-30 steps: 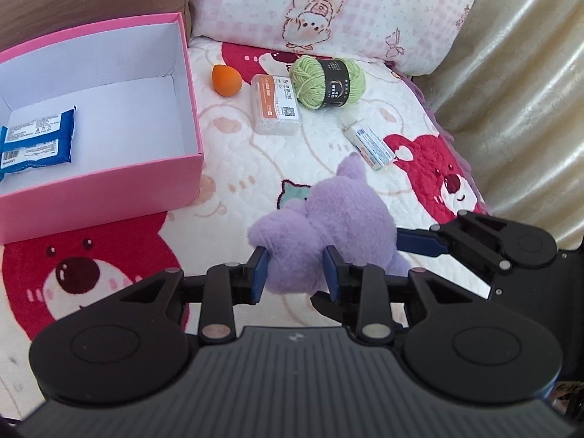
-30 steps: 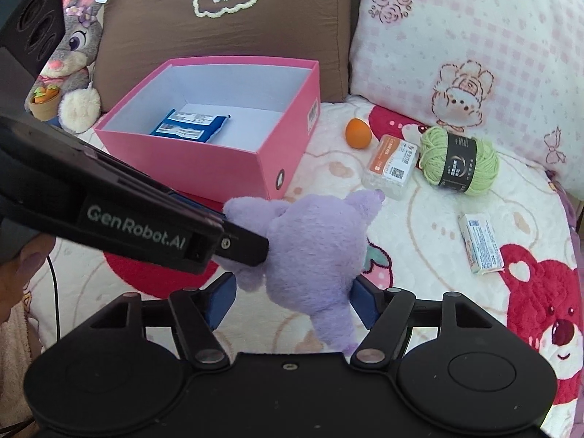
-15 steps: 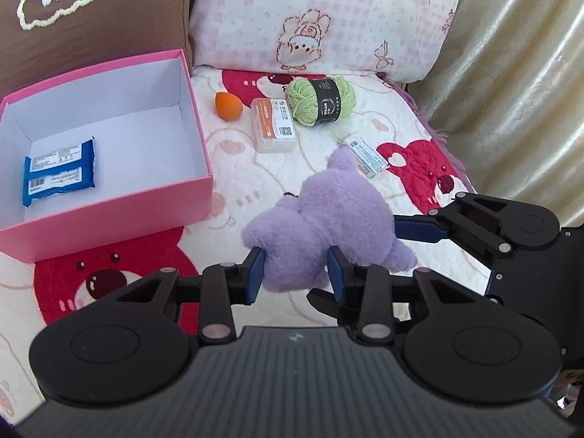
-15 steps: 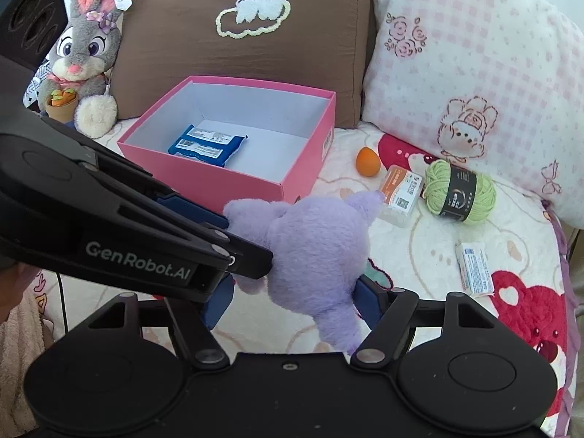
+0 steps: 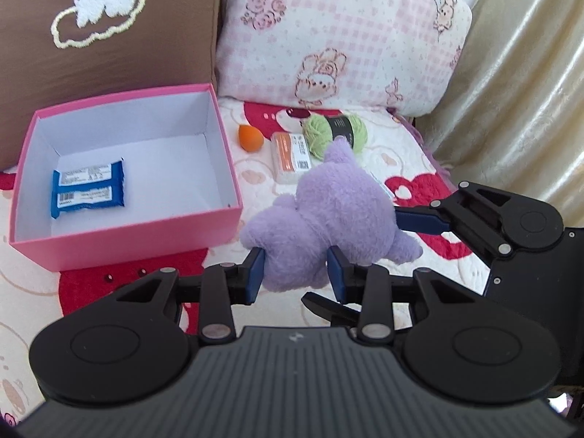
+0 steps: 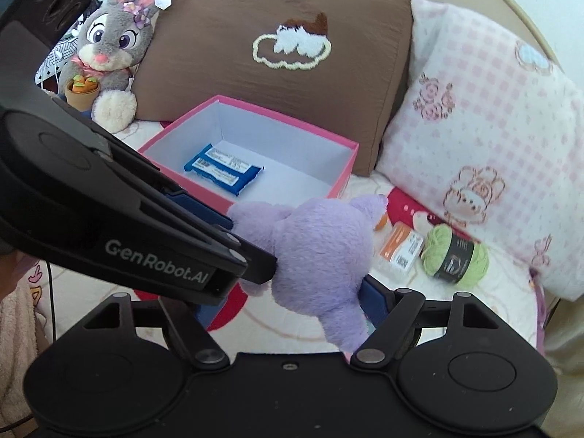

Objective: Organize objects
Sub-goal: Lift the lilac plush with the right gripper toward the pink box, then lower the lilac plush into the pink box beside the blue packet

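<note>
Both grippers flank purple plush toy (image 5: pixel 328 219), left gripper (image 5: pixel 295 273) pinching it; right gripper (image 6: pixel 288 303) opening

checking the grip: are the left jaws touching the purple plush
Touching: in the left wrist view both blue pads of the left gripper press into the purple plush.

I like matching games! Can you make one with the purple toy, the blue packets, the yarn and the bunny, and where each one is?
Things:
1. purple plush toy
2. blue snack packets
3. green yarn ball
4. grey bunny toy

Places:
A. beside the brown cushion
B. on the bear blanket, near the pink pillow
C. between the left gripper pads, off the blanket
D. inside the pink box

Pairs: 1-C, 2-D, 3-B, 4-A
</note>
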Available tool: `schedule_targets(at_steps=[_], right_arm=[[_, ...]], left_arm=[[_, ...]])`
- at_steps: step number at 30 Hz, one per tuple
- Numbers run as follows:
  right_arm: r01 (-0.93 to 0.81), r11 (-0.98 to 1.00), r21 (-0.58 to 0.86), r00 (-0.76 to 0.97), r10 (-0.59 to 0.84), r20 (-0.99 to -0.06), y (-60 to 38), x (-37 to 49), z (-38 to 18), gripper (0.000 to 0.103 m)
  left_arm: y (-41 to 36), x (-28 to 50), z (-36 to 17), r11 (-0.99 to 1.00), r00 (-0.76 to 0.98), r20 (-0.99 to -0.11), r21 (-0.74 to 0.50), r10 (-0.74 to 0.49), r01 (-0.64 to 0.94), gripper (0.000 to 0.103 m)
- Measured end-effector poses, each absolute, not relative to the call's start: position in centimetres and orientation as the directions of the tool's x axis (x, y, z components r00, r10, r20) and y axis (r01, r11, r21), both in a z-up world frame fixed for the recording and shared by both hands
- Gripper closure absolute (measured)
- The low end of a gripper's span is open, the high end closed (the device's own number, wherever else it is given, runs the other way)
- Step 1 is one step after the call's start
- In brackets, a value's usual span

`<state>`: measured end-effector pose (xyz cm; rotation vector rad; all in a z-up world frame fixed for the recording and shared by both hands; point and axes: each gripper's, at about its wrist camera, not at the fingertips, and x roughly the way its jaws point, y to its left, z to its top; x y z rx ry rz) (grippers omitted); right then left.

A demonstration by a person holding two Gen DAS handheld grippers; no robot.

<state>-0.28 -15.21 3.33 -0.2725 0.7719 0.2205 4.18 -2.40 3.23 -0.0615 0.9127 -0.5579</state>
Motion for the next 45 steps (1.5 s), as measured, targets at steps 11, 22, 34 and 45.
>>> schedule_targets(at_steps=[11, 22, 34, 45], right_arm=[[-0.324, 0.931, -0.17, 0.711, 0.121, -0.692, -13.2, 1.7, 4.1, 0.02], [-0.309, 0.941, -0.14, 0.716, 0.133, -0.685, -12.8, 4.5, 3.6, 0.02], [-0.37, 0.923, -0.107, 0.721, 0.213, -0.66, -11.5, 8.1, 4.4, 0.022], [-0.425, 0.903, -0.06, 0.667, 0.268, -0.695, -10.1, 13.7, 3.7, 0.031]], left_arm=[[0.1, 5.5, 3.8, 0.877, 0.522, -0.714, -0.297, -0.467, 0.379, 0.068], [0.5, 7.6, 3.0, 0.891, 0.533, -0.723, -0.28, -0.44, 0.356, 0.068], [3.7, 10.7, 3.0, 0.904, 0.571, -0.702, -0.308, -0.426, 0.296, 0.068], [5.8, 16.2, 1.9, 0.927, 0.543, -0.751, -0.288, -0.375, 0.242, 0.069]])
